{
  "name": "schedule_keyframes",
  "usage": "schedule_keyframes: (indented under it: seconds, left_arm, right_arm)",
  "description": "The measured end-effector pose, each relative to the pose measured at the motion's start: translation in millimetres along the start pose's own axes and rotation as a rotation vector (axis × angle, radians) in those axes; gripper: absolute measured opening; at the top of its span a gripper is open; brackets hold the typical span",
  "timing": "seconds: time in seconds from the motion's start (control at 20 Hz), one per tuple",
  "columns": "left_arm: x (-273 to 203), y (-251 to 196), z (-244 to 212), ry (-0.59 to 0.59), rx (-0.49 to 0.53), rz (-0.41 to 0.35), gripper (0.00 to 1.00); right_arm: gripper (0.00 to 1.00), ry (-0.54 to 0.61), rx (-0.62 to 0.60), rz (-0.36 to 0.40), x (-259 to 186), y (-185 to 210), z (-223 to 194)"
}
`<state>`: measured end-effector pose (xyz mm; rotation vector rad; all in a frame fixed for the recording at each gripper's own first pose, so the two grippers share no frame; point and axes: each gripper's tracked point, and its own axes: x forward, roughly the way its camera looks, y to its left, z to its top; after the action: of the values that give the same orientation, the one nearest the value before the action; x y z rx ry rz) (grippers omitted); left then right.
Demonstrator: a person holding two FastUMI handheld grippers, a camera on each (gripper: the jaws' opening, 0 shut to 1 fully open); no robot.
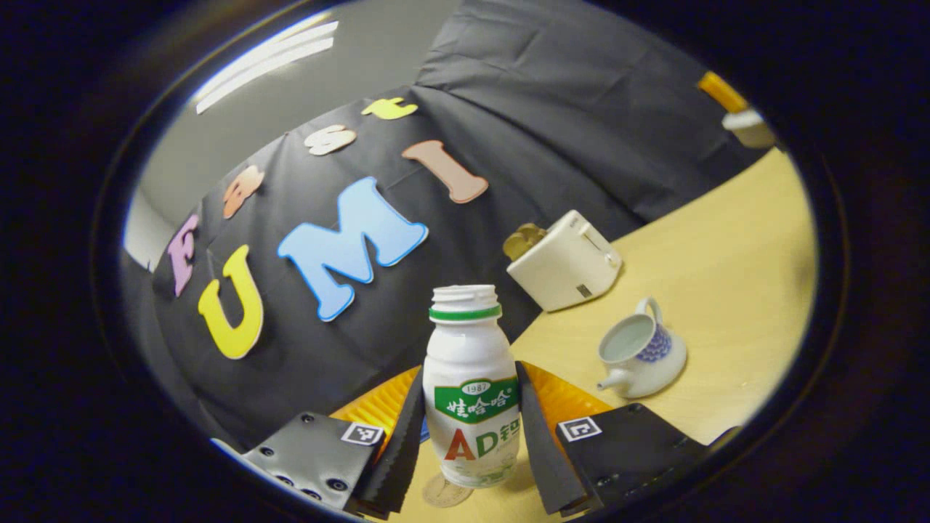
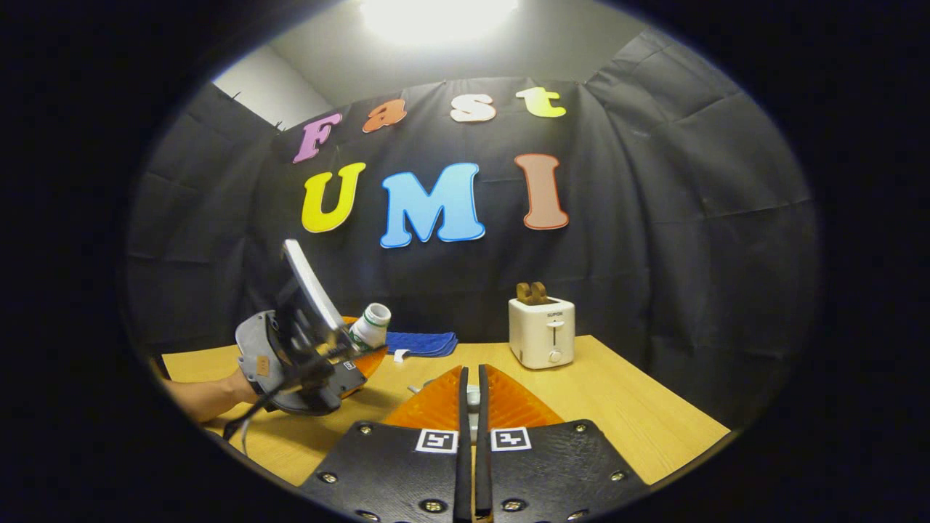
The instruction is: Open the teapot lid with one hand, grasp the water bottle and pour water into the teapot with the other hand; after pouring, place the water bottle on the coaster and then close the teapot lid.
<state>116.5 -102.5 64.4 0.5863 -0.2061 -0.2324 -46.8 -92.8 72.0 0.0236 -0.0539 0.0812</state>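
We find the left gripper (image 1: pixel 471 428) clamping the bottle (image 1: pixel 474 385), the right gripper (image 2: pixel 472 407) pinching the lid (image 2: pixel 473 396); next, tilt over the open teapot (image 1: pixel 641 352).

**Obscured and cut-off items**

Landmark: toaster (image 2: pixel 541 332). To its left, the water bottle (image 2: pixel 370 325) shows only neck and shoulder behind the left gripper (image 2: pixel 341 363). Below the toaster, a small pale object (image 2: pixel 473 396) between the right gripper's (image 2: pixel 472 407) nearly closed jaws cannot be identified.
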Motion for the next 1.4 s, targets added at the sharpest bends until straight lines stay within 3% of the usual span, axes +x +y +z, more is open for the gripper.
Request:
schedule_keyframes:
  seconds: [0.25,0.4,0.55,0.7,0.75,0.85,0.9,1.1,1.15,1.25,1.3,1.35,1.4]
  left_arm:
    - [-28.2,63.7,6.0,-0.059,-0.359,0.042,0.72]
    - [-37.4,105.5,-5.5,-0.067,-0.412,0.113,0.72]
    - [-35.8,117.5,-18.0,-0.049,-0.529,0.114,0.72]
    - [-33.9,142.4,-47.7,0.018,-0.605,0.175,0.72]
    - [-35.3,148.6,-59.8,0.05,-0.637,0.201,0.77]
    - [-34.7,153.4,-74.4,0.084,-0.709,0.214,0.73]
    - [-35.0,155.4,-79.3,0.092,-0.725,0.218,0.77]
    - [-33.5,155.8,-81.8,0.098,-0.724,0.218,0.72]
    - [-32.8,150.8,-83.8,0.104,-0.732,0.209,0.77]
    - [-28.4,140.3,-88.8,0.12,-0.756,0.184,0.77]
    - [-26.7,135.4,-91.3,0.134,-0.761,0.173,0.67]
    - [-24.1,131.1,-95.4,0.143,-0.763,0.165,0.77]
    - [-22.6,128.3,-97.9,0.152,-0.761,0.158,0.77]
  right_arm:
    - [0.02,0.021,-0.073,0.052,85.4,32.0,-5.6]
    - [0.02,0.076,-0.09,0.04,132.2,34.5,-22.9]
    - [0.02,0.131,-0.072,0.044,161.3,36.0,-46.6]
    - [0.02,0.165,-0.073,0.042,172.9,36.0,-63.5]
    - [0.02,0.166,-0.07,0.044,174.3,36.5,-66.7]
    - [0.02,0.173,-0.065,0.047,177.5,37.2,-71.2]
    - [0.02,0.175,-0.063,0.045,178.3,37.3,-73.0]
    - [0.02,0.189,-0.05,0.053,178.4,39.9,-79.3]
    - [0.02,0.189,-0.053,0.051,178.5,39.1,-80.0]
    - [0.02,0.194,-0.056,0.052,178.1,39.1,-84.6]
    - [0.02,0.189,-0.056,0.051,177.3,38.8,-85.1]
    - [0.02,0.187,-0.051,0.049,178.0,38.5,-86.1]
    - [0.06,0.194,-0.045,0.042,178.1,37.7,-89.1]
